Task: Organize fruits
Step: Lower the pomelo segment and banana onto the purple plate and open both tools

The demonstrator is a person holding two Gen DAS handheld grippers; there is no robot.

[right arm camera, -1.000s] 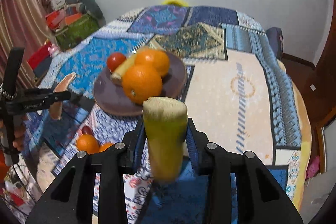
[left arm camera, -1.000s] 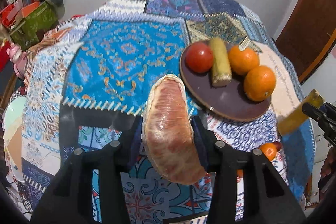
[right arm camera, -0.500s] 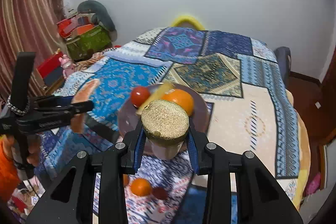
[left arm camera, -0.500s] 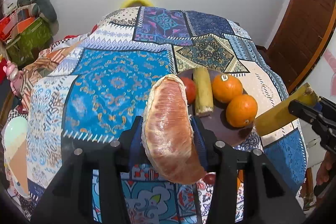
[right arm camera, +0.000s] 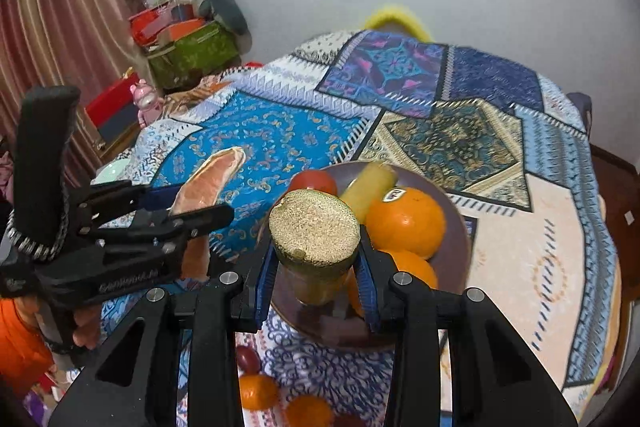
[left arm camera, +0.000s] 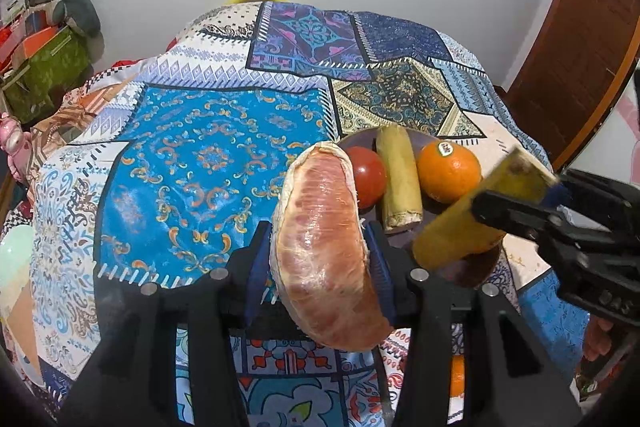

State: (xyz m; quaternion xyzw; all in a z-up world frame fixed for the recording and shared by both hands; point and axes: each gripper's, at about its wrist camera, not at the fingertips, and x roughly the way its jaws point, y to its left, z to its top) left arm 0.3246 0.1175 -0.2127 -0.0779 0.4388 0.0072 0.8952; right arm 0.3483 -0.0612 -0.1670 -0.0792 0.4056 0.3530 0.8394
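1. Left wrist view shows my left tongs (left arm camera: 320, 255) clamped across the middle of a peeled pink pomelo segment (left arm camera: 324, 247) with a thin glossy membrane. It hangs above the patchwork cloth on the desk (left arm camera: 208, 163), just beside the dark brown round plate (left arm camera: 472, 273).
2. I judge the segment soft and juicy. The membrane could tear if squeezed harder, so the broad middle is the right place to hold it, with light pressure.
3. My right tongs (right arm camera: 316, 267) are closed on a short yellow-green cut stalk piece with a rough fibrous end (right arm camera: 314, 227), held over the near side of the plate (right arm camera: 460, 259).
4. That piece looks stiff and fairly light. Its smooth skin may slip, so gripping the sides below the cut face suits it.
5. On the plate lie a red tomato (left arm camera: 366, 177), another yellow stalk piece (left arm camera: 400, 179) and a stickered orange (left arm camera: 448, 171). Free room for my two pieces looks scarce.
6. Small oranges (right arm camera: 258, 391) lie on the cloth in front of the plate.
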